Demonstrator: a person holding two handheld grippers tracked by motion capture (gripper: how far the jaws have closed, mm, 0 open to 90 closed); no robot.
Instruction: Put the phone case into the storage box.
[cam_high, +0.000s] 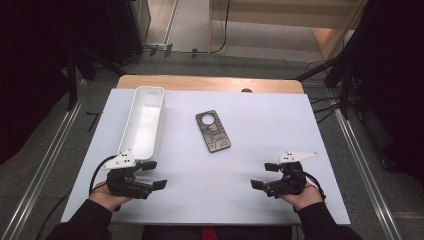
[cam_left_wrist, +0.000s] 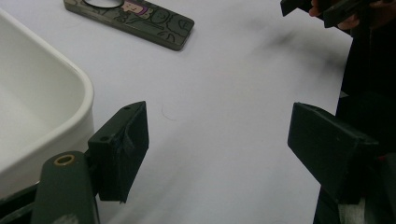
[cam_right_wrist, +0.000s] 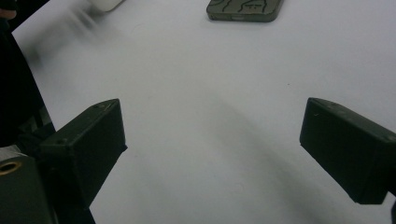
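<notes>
So the phone case (cam_high: 213, 131) is lying flat, patterned back up, around the middle of the table (cam_high: 280, 125), angled a bit with its camera-ring end pointing away from us. Nothing is touching it. It sits well apart from both claws and roughly between them, which we figure makes it easy to come at from either side.

Just left of it is the long white tray (cam_high: 143, 121), running lengthwise away from us, open and with nothing in it as far as we can see. Our guess is that's where the case ends up, since it's the only container around and it's parked right beside the case.

Our left claw (cam_high: 152, 175) is at the near left of the table, just past the tray's near end. In the left gripper view the tray's rounded corner (cam_left_wrist: 70, 100) is right next to one jaw. The jaws are spread wide with nothing between them.

Our right claw (cam_high: 265, 176) mirrors it at the near right, jaws also spread wide over bare table. Both hands rest low near the table's front edge, claws turned inward toward each other, forearms coming in from the bottom.
</notes>
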